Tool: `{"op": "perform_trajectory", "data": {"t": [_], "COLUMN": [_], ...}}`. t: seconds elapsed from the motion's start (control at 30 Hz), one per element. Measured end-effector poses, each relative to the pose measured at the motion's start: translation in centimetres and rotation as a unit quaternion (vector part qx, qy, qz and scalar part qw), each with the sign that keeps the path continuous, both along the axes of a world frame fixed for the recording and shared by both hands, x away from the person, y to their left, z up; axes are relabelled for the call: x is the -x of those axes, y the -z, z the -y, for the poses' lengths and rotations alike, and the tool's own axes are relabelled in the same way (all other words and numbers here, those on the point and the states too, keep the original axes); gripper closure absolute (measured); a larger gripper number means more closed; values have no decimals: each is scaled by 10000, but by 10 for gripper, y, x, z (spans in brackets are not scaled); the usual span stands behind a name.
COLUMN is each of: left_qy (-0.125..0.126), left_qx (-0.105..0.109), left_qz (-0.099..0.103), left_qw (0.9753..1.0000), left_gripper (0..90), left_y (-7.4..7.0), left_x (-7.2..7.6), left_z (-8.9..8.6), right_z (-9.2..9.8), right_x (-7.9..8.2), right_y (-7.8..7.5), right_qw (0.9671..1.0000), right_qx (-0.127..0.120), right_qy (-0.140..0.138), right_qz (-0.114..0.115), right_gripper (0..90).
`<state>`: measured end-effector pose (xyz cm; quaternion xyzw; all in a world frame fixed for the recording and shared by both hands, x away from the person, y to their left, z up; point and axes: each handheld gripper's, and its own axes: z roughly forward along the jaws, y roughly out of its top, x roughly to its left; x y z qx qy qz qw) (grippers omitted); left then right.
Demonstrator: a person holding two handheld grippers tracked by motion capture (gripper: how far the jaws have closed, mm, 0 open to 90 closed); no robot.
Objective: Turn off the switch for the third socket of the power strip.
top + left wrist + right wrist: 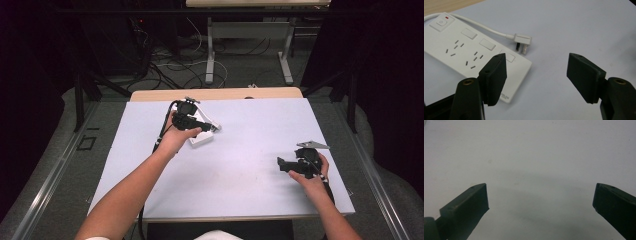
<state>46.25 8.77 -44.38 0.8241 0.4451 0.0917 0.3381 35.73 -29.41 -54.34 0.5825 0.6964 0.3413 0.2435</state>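
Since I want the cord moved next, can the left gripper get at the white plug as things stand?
Probably yes. The left gripper is open just above the power strip, and the plug lies on bare table beside the strip's corner, nothing covering it.

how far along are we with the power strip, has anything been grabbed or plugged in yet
Nothing looks done yet. The white power strip lies flat on the table, its plug loose beside it. In hand: the left gripper hangs open at the strip's near end, holding nothing. The right gripper is open over bare table. Any grasping or plugging is left.
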Motion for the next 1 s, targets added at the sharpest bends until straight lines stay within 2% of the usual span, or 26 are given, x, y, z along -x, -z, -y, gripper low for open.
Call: {"op": "perform_trajectory", "data": {"t": [0.17, 0.3, 0.37, 0.43, 0.7, 0.77, 1.0], "left_qy": [-59, -202, -304, -361, -302, -383, -361], "left_qx": [37, 226, 203, 239, 401, 520, 768], "left_qz": [54, -40, -18, -49, 42, 64, 257], "left_qw": [10000, 9995, 9993, 9991, 9987, 9979, 9961], "left_gripper": [276, 203, 159, 155, 21, 16, 16], "left_y": [4, 9, 11, 13, 16, 17, 14], "left_x": [2, 4, 5, 7, 13, 16, 23], "left_z": [-10, -19, -22, -26, -41, -44, -57], "right_z": [0, 0, -1, -1, -1, -1, -2], "right_x": [0, 0, 0, 0, 0, 0, 0], "right_y": [0, 0, 0, 0, 0, 0, 0], "right_qw": [10000, 10000, 10000, 10000, 10000, 10000, 10000], "right_qx": [-9, -2, -14, -5, -23, -7, 12], "right_qy": [-4, -5, 3, -10, 6, -1, -10], "right_qz": [7, -4, 0, 14, -10, 2, 7], "right_gripper": [0, 0, 0, 0, 0, 0, 0]}}
